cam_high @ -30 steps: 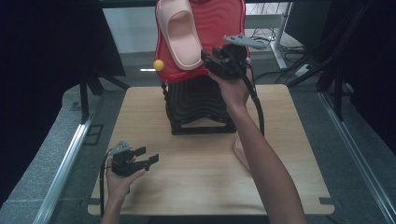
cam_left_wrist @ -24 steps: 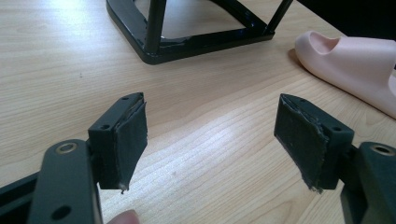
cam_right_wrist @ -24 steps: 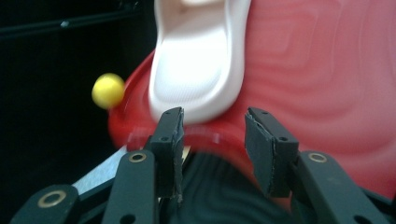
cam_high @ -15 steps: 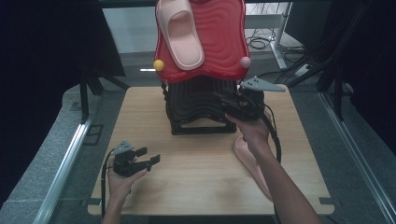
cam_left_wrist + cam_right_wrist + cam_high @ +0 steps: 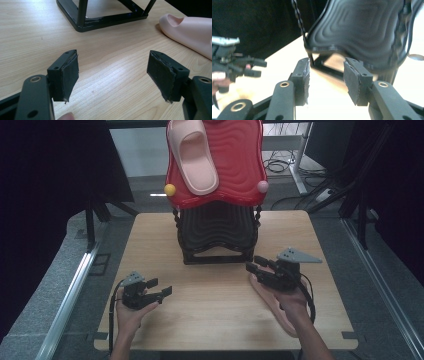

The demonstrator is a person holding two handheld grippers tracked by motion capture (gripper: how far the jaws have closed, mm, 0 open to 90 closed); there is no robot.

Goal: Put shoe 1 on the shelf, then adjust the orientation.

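Observation:
A pink slipper (image 5: pixel 192 155) lies on the red top shelf (image 5: pixel 240 165) of a two-tier rack, above its black lower shelf (image 5: pixel 217 225). A second pink slipper (image 5: pixel 268 298) lies on the table at the right, partly under the person's right hand. My right gripper (image 5: pixel 254 263) hovers open just above its near end, pointing left towards the rack, with nothing between its jaws (image 5: pixel 325 67). My left gripper (image 5: pixel 161 287) is held low at the front left, open and empty (image 5: pixel 112 65). In the left gripper view the table slipper (image 5: pixel 190 30) lies beyond the right jaw.
The rack's black base frame (image 5: pixel 100 20) stands at the middle back of the wooden table (image 5: pixel 150 245). A yellow ball (image 5: pixel 170 189) and a pink ball (image 5: pixel 262 186) cap the red shelf's front corners. Cables lie on the floor behind.
My right gripper has come down from beside the red top shelf to just above the slipper on the table. The left gripper has barely moved.

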